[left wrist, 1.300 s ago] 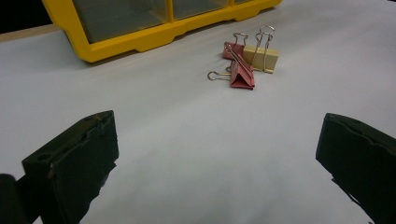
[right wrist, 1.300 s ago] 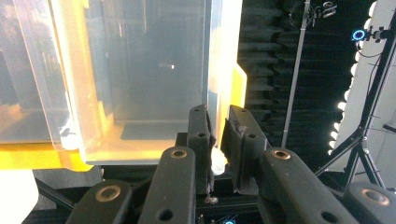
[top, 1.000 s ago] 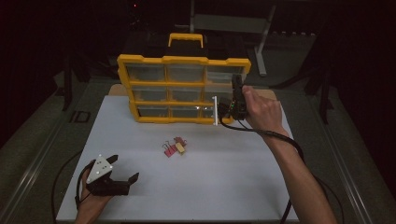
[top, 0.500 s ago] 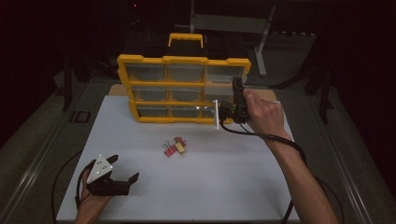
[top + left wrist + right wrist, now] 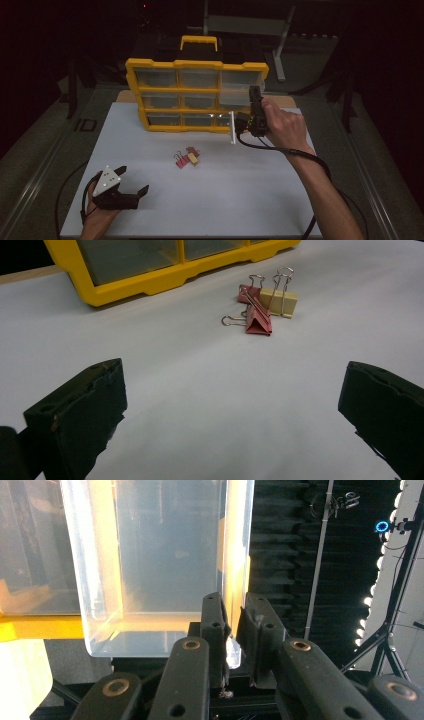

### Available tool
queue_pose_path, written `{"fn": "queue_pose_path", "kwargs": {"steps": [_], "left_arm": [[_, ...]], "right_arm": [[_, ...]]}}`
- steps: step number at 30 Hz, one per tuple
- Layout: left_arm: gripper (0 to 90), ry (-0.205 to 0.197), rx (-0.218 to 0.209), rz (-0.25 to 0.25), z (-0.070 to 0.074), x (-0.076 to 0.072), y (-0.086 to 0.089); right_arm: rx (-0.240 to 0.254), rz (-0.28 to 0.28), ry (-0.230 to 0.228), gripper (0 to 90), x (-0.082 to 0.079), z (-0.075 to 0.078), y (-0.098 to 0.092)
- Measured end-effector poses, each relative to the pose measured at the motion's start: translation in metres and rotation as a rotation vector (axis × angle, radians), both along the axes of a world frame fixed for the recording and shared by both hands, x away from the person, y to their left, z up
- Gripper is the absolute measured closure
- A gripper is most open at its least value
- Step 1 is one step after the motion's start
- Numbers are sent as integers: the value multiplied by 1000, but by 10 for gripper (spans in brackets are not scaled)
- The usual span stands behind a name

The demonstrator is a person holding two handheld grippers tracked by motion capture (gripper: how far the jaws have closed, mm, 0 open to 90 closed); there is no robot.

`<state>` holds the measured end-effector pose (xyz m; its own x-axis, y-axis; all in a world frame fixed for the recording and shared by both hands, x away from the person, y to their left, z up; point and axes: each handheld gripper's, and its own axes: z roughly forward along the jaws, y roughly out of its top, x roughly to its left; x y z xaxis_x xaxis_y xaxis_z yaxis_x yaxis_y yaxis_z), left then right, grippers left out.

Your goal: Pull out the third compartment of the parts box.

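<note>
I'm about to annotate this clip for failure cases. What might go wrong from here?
The right gripper pinches just the thin front wall of the clear plastic drawer, so the drawer may slip free or tilt. Pulled further, it could leave the yellow organiser case and drop. The binder clips lie below, near its path.

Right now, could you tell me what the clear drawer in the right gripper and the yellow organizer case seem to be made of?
Clear drawer: likely translucent plastic, glossy; light glows through its walls. Yellow organizer case: seemingly moulded plastic, smooth, evenly coloured, with rounded edges.

Recording lab indicated; black curtain (image 5: 300, 540), light stands (image 5: 395, 605) and white-covered desk (image 5: 250, 200) in darkened room.
</note>
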<state>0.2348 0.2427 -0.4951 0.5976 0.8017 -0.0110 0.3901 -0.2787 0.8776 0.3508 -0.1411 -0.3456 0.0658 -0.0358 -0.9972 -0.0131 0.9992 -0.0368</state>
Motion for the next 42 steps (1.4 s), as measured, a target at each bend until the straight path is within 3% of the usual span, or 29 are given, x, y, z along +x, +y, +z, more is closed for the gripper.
{"fn": "queue_pose_path", "kwargs": {"steps": [26,39,42], "left_arm": [[1,0,4,1,0,0,0],[1,2,7,-2,-1,0,-1],[1,2,7,-3,0,0,-1]], "right_arm": [[14,13,23,799,-25,3,-5],[12,18,42,789,-28,1,-4],[34,21,47,765,-28,2,-5]]}}
